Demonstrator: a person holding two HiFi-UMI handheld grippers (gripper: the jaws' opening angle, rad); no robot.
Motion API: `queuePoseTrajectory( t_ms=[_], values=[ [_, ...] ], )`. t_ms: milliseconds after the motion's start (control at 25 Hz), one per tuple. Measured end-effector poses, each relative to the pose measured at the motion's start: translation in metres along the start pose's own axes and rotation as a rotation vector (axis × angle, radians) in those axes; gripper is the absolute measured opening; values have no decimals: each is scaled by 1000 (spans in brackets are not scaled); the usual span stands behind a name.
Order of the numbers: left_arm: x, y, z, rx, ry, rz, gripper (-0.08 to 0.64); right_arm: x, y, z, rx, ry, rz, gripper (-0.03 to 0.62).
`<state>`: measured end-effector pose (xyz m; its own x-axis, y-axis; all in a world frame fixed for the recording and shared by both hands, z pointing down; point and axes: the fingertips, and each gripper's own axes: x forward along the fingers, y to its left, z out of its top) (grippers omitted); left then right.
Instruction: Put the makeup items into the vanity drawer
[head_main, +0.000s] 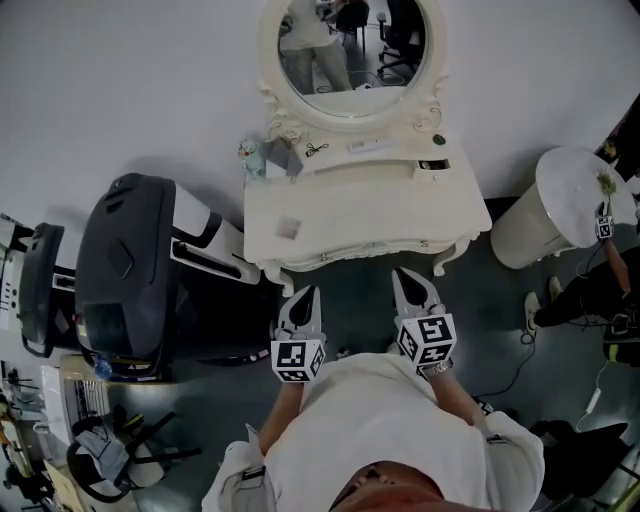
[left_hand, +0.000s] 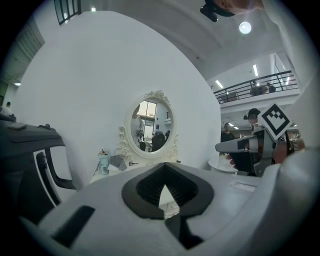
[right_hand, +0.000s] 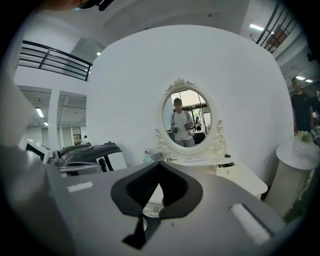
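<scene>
Left gripper view looks along the left gripper: its two dark-padded jaws are pressed together with nothing between them. Right gripper view shows the right gripper clenched and empty in the same way. From the head view, both are held side by side over the dark grey floor. They sit just in front of the cream carved vanity table, near its front edge but not touching it.

The makeup items lie in a row along the rear of the vanity top, under the oval cream-framed mirror. From left to right they are a small pale teal bottle, a grey folded piece, a small black scissor-shaped tool, a flat white stick and a dark round pot. Just in front of the pot, a small cream drawer at the right end of the rear ledge shows a dark gap.

Left of the vanity stands a large black and white machine. To the right is a round white side table, with a person in dark clothes beside it.
</scene>
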<state>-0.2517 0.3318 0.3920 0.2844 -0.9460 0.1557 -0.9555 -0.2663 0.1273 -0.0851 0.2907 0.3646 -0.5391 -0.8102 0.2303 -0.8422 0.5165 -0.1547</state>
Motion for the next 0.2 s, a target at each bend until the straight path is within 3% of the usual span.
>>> queuePoseTrajectory(
  t_ms=[200],
  values=[
    [-8, 3, -4, 7, 5, -22, 6, -7, 11, -9, 13, 6, -20, 6]
  ],
)
